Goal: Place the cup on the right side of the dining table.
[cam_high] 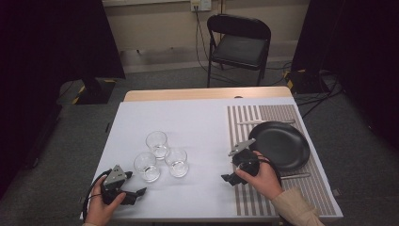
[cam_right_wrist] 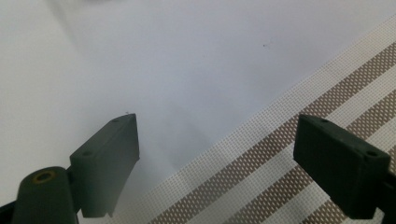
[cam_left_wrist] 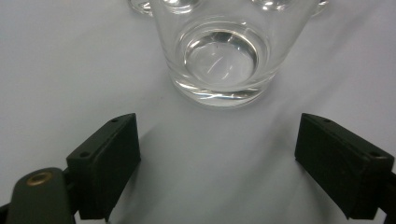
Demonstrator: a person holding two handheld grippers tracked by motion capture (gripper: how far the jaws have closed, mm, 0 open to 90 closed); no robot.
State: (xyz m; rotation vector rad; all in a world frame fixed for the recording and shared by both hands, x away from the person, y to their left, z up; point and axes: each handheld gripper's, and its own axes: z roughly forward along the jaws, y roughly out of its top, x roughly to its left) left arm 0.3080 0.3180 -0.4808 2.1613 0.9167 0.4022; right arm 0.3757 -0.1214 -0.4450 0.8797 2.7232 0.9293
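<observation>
Left gripper sitting low over white table, jaws spread wide, facing nearest glass just ahead, not touching. Three clear glasses clustered, upright, nothing visible inside. Right gripper hovering with jaws apart at striped placemat edge, beside black plate.

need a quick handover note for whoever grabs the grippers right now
Left gripper: open, empty, low over the table, aimed at the nearest glass without touching it.
Right gripper: open, empty, at the left edge of the striped placemat.
Three glasses stand clustered mid-table; the black plate lies on the placemat with cutlery beside it.
Done: no glass gripped.
Left: probably closing on the nearest glass and moving it.
</observation>
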